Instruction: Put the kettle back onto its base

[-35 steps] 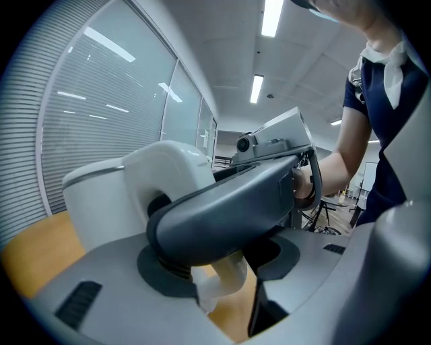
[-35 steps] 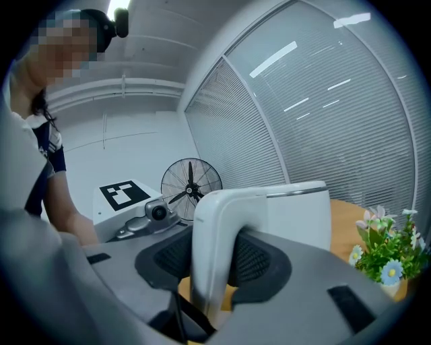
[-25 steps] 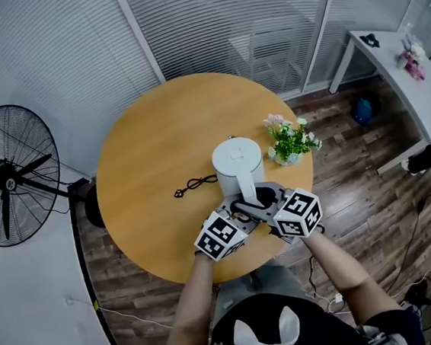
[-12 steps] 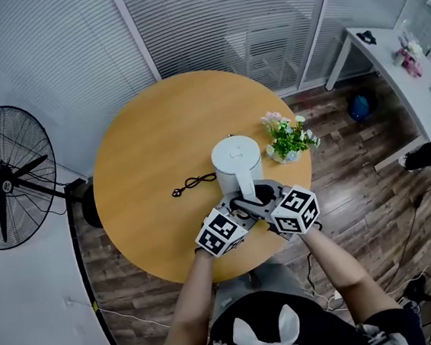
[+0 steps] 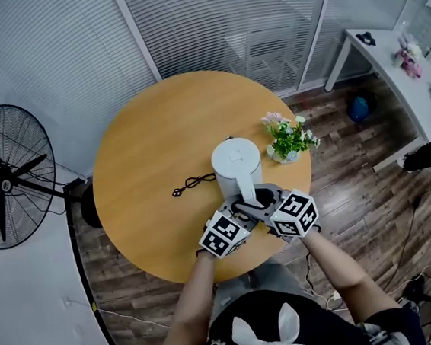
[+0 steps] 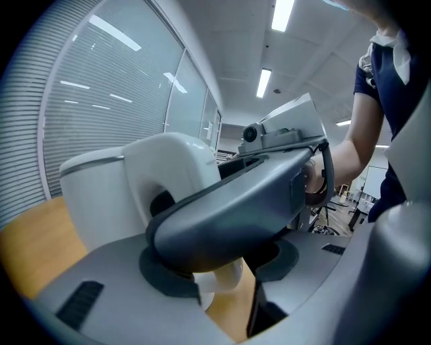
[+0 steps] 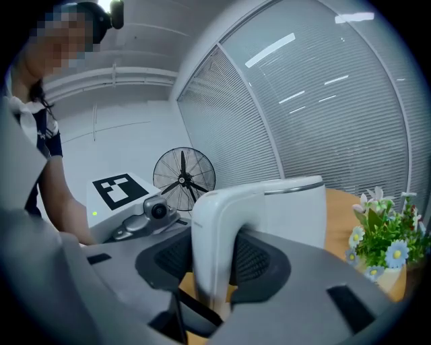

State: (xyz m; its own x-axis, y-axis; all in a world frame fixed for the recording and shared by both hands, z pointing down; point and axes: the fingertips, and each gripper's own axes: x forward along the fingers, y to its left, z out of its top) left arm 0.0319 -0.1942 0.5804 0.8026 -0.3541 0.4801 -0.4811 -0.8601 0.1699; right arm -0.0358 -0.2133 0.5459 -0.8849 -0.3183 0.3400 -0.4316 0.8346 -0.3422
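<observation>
The white plastic kettle (image 5: 237, 165), rigid, smooth and probably heavy, stands on the round wooden table (image 5: 145, 160), its loop handle (image 7: 212, 222), the natural hold, pinched by the right gripper (image 7: 214, 276) as the left gripper's (image 6: 225, 269) jaws close around it.

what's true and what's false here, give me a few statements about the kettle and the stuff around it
1. The kettle has its lid closed. True.
2. The potted flowers stand left of the kettle in the head view. False: they stand to its right.
3. The right gripper has the kettle's handle between its jaws. True.
4. The black power cord is plugged into a wall socket. False: its plug lies loose on the round table.
5. A standing fan is beside the table. True.
</observation>
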